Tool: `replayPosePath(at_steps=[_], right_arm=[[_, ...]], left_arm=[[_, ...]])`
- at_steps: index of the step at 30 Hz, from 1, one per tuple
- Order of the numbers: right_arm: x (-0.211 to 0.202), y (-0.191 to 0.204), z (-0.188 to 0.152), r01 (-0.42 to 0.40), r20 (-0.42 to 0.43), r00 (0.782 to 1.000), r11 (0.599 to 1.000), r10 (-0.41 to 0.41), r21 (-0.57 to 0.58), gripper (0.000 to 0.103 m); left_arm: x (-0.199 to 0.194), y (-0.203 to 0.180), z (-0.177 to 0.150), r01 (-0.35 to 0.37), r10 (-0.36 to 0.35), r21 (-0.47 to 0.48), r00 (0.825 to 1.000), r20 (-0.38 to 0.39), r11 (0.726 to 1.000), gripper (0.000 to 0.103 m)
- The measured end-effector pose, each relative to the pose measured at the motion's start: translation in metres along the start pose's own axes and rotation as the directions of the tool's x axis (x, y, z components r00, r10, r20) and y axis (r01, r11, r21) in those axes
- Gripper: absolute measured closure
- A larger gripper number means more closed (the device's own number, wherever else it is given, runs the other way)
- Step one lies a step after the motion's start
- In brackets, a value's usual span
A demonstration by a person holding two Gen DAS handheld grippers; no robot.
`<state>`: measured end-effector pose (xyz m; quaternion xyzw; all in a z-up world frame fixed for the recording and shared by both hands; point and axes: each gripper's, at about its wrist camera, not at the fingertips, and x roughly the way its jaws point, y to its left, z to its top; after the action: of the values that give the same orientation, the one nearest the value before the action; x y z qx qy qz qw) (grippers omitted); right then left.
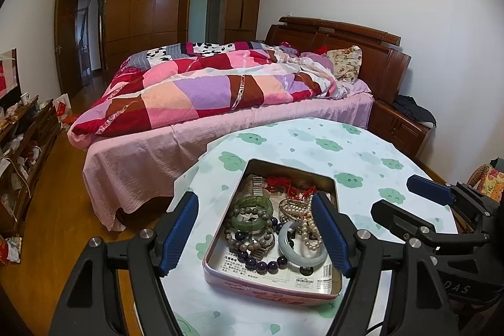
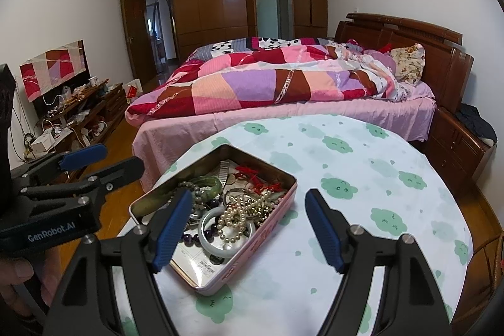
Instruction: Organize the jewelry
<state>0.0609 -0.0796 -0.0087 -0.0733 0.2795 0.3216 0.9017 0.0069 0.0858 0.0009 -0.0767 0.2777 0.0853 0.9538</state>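
An open pink tin [image 1: 271, 285] [image 2: 267, 238] lies on the round table [image 1: 346, 147] [image 2: 362, 178], which has a cloud-print cloth. In the tin lie a green jade bangle [image 1: 252, 203] [image 2: 211, 183], a pale bangle [image 1: 299, 244] [image 2: 214, 238], a pearl necklace [image 1: 307, 222] [image 2: 239, 216], dark bead bracelets [image 1: 267, 265] and red cord [image 1: 283, 183] [image 2: 261, 181]. My left gripper [image 1: 255, 200] [image 2: 123, 156] hovers open over the tin's near end, holding nothing. My right gripper [image 2: 249, 197] [image 1: 392, 194] is open and empty at the tin's right side, with its left finger over the tin.
A bed [image 1: 220, 122] [image 2: 283, 115] with a patchwork quilt stands just beyond the table. A wooden nightstand [image 2: 456, 147] is at the right. A cluttered low cabinet [image 2: 78, 115] lines the left wall. A person's hand [image 2: 19, 273] grips the left tool's handle.
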Motion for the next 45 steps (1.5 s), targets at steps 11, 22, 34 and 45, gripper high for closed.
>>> replayPosePath(at_steps=[11,22,34,45], right_arm=[[-0.0002,0.0006,-0.0001,0.0,-0.001,1.0,1.0,0.0,-0.002,0.026],[0.0,0.0007,-0.0001,-0.001,-0.003,1.0,1.0,0.001,-0.002,0.026],[0.0,0.0012,-0.0006,-0.001,-0.003,1.0,1.0,0.001,-0.002,0.026],[0.0,0.0021,-0.0013,-0.001,-0.007,1.0,1.0,0.001,-0.003,0.026]], left_arm=[[0.0004,0.0013,-0.0001,-0.005,0.005,-0.001,1.0,0.001,1.0,0.029],[0.0019,0.0015,-0.0007,-0.004,0.004,-0.002,1.0,-0.002,1.0,0.029],[0.0034,0.0022,-0.0027,-0.009,0.009,-0.007,1.0,-0.006,1.0,0.029],[0.009,0.0051,-0.0094,-0.007,0.007,-0.014,1.0,-0.021,1.0,0.029]])
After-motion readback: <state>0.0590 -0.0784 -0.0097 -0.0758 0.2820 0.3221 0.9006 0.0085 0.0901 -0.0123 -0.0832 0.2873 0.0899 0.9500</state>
